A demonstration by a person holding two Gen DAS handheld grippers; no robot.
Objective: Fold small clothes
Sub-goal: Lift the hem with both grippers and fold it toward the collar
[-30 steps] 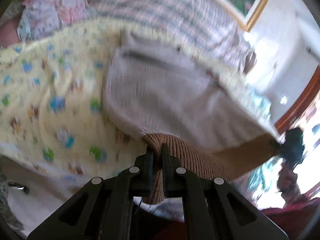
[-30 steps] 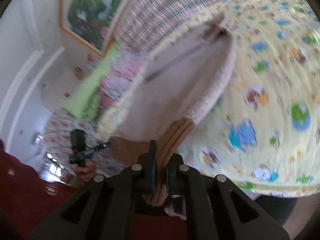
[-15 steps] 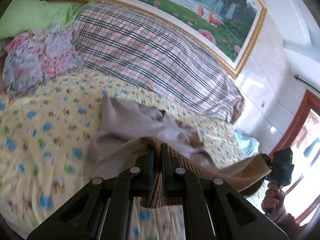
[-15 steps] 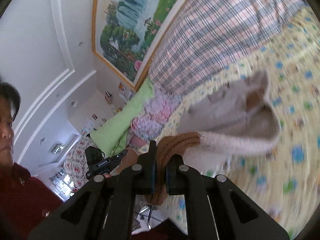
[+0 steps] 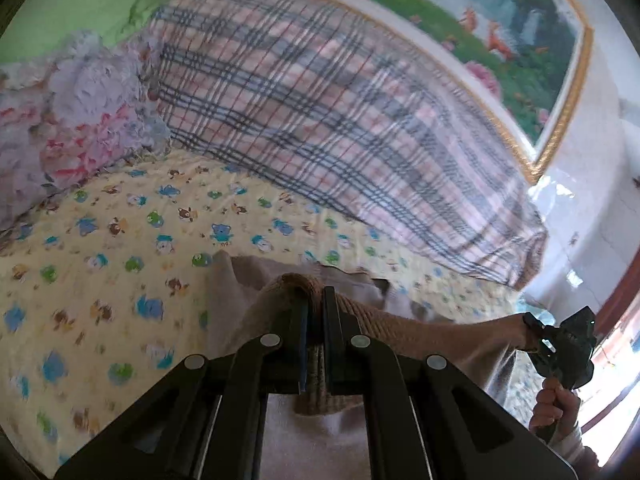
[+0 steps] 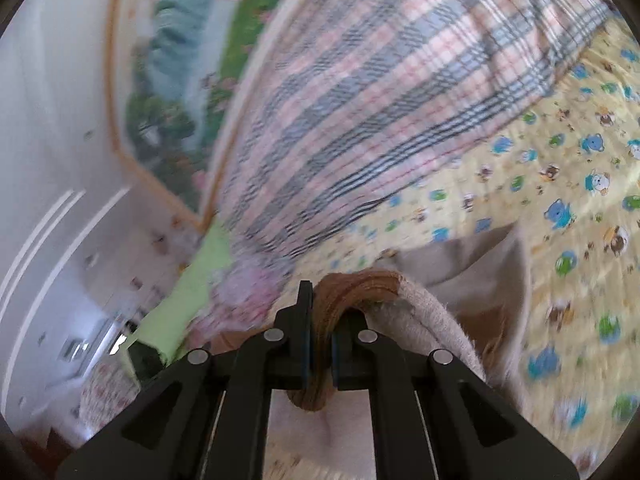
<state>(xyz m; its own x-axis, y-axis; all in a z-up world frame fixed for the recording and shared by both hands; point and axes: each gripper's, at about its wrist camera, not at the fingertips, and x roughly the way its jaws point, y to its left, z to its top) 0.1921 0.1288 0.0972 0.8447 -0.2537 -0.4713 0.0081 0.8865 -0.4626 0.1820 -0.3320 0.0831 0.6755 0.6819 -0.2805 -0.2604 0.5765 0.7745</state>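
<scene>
**Both corners pinched, garment held taut above the bed**

The left hand-held gripper (image 5: 314,312) was clamped on the brown ribbed hem (image 5: 384,320) of a small beige knitted garment (image 5: 240,280), its jaws drawn in until only the thickness of the knit kept them apart. The right hand-held gripper (image 6: 318,320) had the same kind of hold on the other end of that ribbed band (image 6: 356,284), which bunched into a twist where it passed between the jaws. Seen from the left wrist, the hem ran as a nearly straight strip across to the right hand-held gripper, so the two holds were probably set at opposite corners to keep the edge stretched and square.

The rest of the garment hung away from the hem and trailed down toward the yellow animal-print bed sheet (image 5: 120,240); whether its far edge lay on the sheet or just above it could not be told through the motion blur. Holding it raised likely let the cloth fall flat under its own weight before being laid down for a fold.

Behind it, a plaid quilt (image 5: 320,100) was piled against the wall under a framed landscape painting (image 5: 500,20), well apart from the garment, with floral bedding (image 5: 80,120) off to one side.
</scene>
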